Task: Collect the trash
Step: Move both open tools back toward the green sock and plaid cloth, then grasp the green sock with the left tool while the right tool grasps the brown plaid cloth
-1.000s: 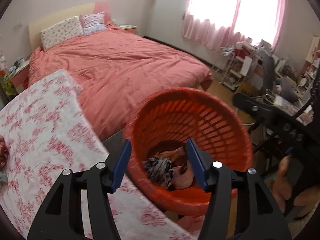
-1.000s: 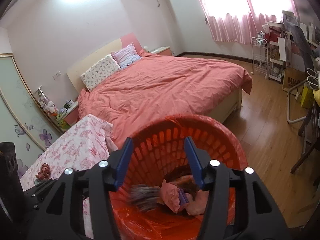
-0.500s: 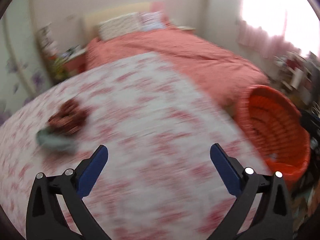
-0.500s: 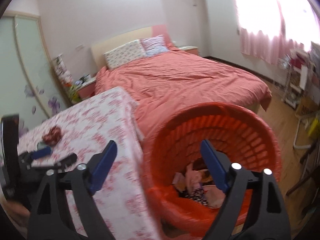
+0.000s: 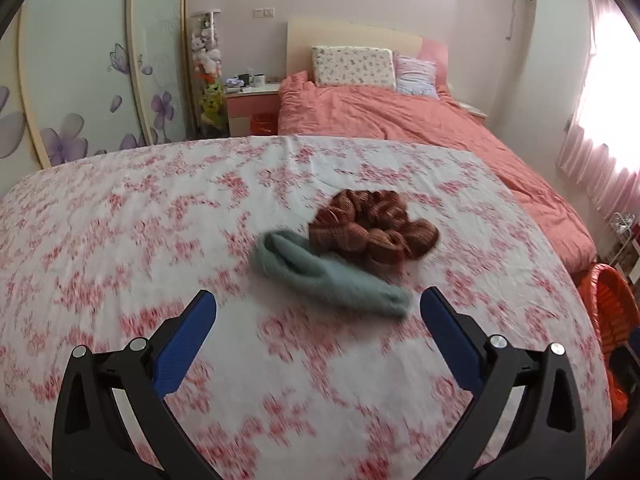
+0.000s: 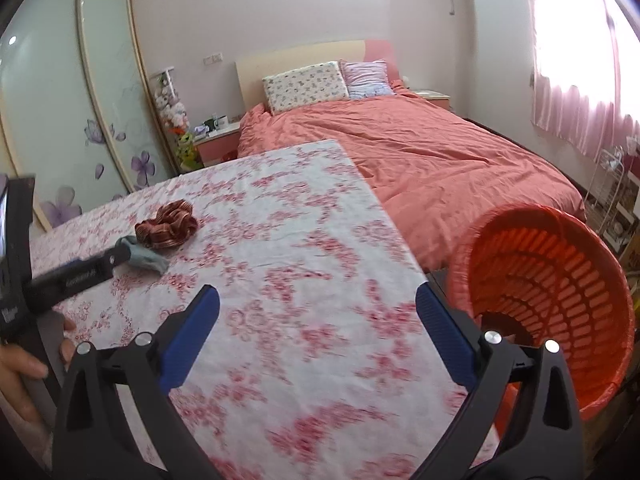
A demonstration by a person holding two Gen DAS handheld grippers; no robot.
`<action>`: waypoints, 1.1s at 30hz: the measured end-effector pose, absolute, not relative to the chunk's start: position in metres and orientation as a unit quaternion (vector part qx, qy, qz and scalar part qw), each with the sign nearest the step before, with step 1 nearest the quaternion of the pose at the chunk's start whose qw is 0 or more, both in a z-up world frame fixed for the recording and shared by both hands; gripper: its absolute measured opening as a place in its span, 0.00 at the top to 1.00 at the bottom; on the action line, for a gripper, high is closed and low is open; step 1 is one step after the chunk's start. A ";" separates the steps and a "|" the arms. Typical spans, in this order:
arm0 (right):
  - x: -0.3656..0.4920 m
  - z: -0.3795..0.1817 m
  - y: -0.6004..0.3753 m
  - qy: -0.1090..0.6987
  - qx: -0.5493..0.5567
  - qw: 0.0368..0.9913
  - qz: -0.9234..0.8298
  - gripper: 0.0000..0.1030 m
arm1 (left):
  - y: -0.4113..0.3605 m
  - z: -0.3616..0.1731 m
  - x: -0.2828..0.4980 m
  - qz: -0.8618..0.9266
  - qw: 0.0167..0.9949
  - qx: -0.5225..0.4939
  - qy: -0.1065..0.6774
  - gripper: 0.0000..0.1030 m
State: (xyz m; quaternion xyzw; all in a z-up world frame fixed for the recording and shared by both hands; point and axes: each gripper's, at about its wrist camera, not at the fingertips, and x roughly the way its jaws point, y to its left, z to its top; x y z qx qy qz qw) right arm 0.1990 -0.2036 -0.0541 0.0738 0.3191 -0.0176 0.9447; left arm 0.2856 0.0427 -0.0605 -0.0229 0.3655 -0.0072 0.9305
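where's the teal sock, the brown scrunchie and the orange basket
teal sock (image 5: 328, 276), left wrist view, middle of its body
brown scrunchie (image 5: 372, 230), left wrist view, centre of the folds
orange basket (image 6: 560, 264), right wrist view, inner slotted wall

- Orange basket (image 5: 612, 320): cut off by the left wrist view's edge at 3 o'clock; contents hidden.
- Basket interior (image 6: 552, 280), right wrist view: bottom masked behind the right tongs' arm.
- Teal cloth (image 6: 146, 258): near end covered by the left tongs (image 6: 80, 272).
- Tablecloth print (image 5: 320, 360): smeared by motion blur.
- Nightstand items (image 5: 250, 80): too small to identify.
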 end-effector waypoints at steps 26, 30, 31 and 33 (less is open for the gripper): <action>0.228 -0.060 -0.154 0.351 0.050 0.935 0.015 0.06 | 0.122 -0.071 0.304 -0.035 0.900 -0.098 0.423 0.18; 0.231 -0.059 -0.148 0.353 0.041 0.935 0.015 0.06 | 0.098 -0.074 0.316 -0.049 0.899 -0.093 0.425 0.19; 0.231 -0.059 -0.148 0.353 0.040 0.934 0.014 0.06 | 0.093 -0.077 0.320 -0.049 0.897 -0.087 0.430 0.21; 0.233 -0.059 -0.148 0.355 0.038 0.934 0.012 0.06 | 0.081 -0.085 0.328 -0.048 0.892 -0.072 0.444 0.31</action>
